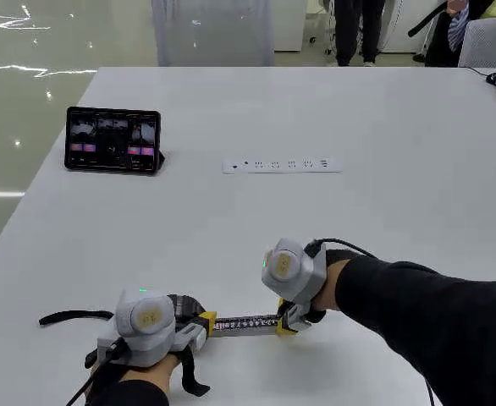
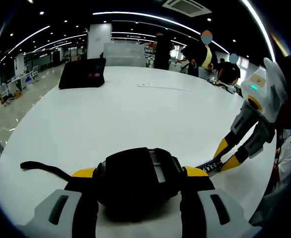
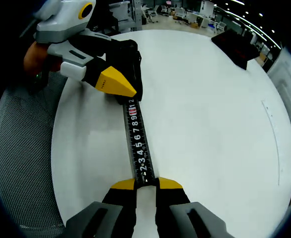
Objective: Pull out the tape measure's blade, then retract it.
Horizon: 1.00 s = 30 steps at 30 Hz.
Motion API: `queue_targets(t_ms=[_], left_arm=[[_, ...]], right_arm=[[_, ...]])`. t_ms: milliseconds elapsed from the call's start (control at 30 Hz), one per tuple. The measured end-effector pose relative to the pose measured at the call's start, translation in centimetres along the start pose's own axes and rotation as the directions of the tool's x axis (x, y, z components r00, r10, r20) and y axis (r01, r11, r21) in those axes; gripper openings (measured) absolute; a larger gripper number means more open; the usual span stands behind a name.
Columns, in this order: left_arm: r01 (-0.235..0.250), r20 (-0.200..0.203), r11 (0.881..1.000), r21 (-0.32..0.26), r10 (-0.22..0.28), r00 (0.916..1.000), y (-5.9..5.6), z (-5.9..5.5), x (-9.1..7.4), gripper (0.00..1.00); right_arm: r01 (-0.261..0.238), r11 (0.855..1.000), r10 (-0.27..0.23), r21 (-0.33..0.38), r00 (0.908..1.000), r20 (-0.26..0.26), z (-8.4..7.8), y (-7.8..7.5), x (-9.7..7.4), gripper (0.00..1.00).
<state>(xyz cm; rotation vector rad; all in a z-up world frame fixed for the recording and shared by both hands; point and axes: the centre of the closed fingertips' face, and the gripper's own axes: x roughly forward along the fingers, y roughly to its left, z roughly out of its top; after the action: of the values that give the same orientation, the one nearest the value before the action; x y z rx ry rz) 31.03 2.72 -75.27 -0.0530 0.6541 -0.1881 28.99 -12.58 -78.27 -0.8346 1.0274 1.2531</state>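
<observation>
one tape measure (image 1: 244,323), two grippers (image 2: 139,172) (image 3: 146,184), one tablet (image 1: 112,139), one power strip (image 1: 282,165), one table (image 1: 358,110)

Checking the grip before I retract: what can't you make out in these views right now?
- End hook of the blade: right gripper view, buried between the shut jaws of the right gripper.
- Mouth of the case: left gripper view, behind the case's own body.
- Screen of the tablet: head view, too small to read.
</observation>
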Motion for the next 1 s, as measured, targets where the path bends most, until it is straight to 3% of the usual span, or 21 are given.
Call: queue_targets(t_ms=[1000], left_arm=[[0.0, 0.003, 1.0, -0.002, 0.0, 1.0, 0.0, 0.0, 0.0, 0.63]], right_arm=[[0.0, 1.0, 0.0, -0.001, 1.0, 0.005, 1.4, 0.2, 0.5, 0.1]])
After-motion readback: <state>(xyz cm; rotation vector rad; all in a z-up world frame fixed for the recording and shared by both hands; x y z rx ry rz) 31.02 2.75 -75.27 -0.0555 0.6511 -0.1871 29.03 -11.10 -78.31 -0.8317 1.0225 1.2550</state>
